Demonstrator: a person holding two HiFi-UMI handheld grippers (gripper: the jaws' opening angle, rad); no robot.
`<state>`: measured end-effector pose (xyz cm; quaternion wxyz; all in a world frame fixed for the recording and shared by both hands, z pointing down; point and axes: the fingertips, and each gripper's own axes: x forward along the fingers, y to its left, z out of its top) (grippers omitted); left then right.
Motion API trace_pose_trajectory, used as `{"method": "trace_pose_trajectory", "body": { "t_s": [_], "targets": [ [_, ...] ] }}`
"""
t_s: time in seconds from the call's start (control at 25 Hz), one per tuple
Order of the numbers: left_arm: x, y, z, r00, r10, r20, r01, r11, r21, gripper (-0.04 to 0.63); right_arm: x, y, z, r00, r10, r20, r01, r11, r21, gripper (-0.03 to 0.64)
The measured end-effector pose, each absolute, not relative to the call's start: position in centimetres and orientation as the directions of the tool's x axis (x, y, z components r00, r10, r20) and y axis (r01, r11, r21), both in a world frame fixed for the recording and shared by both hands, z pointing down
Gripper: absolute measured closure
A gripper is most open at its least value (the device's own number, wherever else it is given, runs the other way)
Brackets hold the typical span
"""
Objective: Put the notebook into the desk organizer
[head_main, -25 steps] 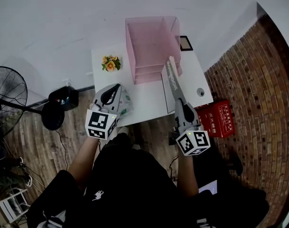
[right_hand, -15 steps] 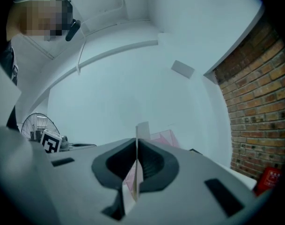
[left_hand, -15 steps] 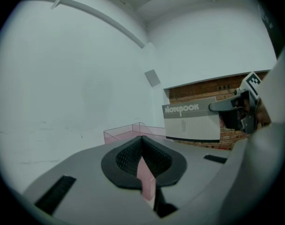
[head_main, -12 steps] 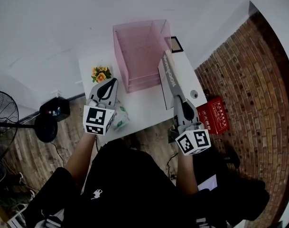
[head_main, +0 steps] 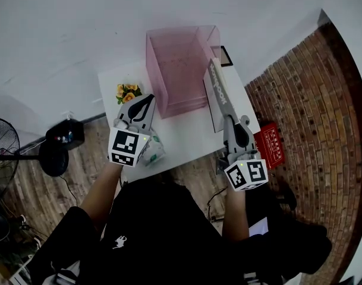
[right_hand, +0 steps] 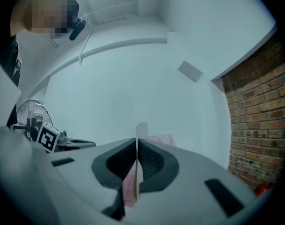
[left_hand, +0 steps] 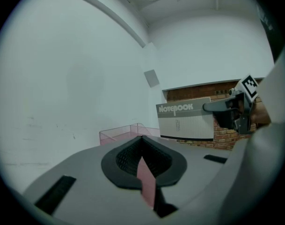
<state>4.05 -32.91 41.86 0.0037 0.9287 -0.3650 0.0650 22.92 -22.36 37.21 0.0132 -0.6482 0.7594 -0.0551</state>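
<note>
A pink see-through desk organizer (head_main: 179, 64) stands at the back of the white table (head_main: 186, 129). My right gripper (head_main: 229, 121) is shut on the grey-and-white notebook (head_main: 218, 94), which it holds on edge in the air just right of the organizer. In the right gripper view the notebook (right_hand: 141, 130) shows as a thin edge pinched between the jaws of the right gripper (right_hand: 136, 143). My left gripper (head_main: 147, 100) is shut and holds nothing, over the table's left part. In the left gripper view, past the left gripper (left_hand: 141, 140), the notebook (left_hand: 186, 122) hangs beside the organizer (left_hand: 123, 134).
A small pot of flowers (head_main: 127, 92) sits at the table's left, and a green-and-white packet (head_main: 152, 152) lies at its front edge. A small framed item (head_main: 226, 56) is behind the organizer. A red box (head_main: 270, 144) and a fan (head_main: 8, 153) stand on the floor.
My left gripper has moved forward over the table toward the flowers. The right gripper still holds the notebook on edge beside the organizer, shifted slightly.
</note>
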Motion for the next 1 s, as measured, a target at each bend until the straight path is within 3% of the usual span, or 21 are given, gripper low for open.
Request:
{"method": "trace_pose_trajectory", "body": {
  "t_s": [0.32, 1.0],
  "targets": [
    [3.7, -33.8, 42.5, 0.743, -0.659, 0.116, -0.661, -0.750, -0.023, 0.592, 22.8, -23.1, 38.4, -0.118, -0.991, 0.070, -0.993, 0.116, -0.029, 0.606],
    [3.7, -33.2, 43.0, 0.649, -0.747, 0.140, -0.753, -0.658, -0.018, 0.592, 25.0, -26.1, 38.7, -0.208, -0.976, 0.058, -0.977, 0.211, 0.042, 0.606]
  ]
}}
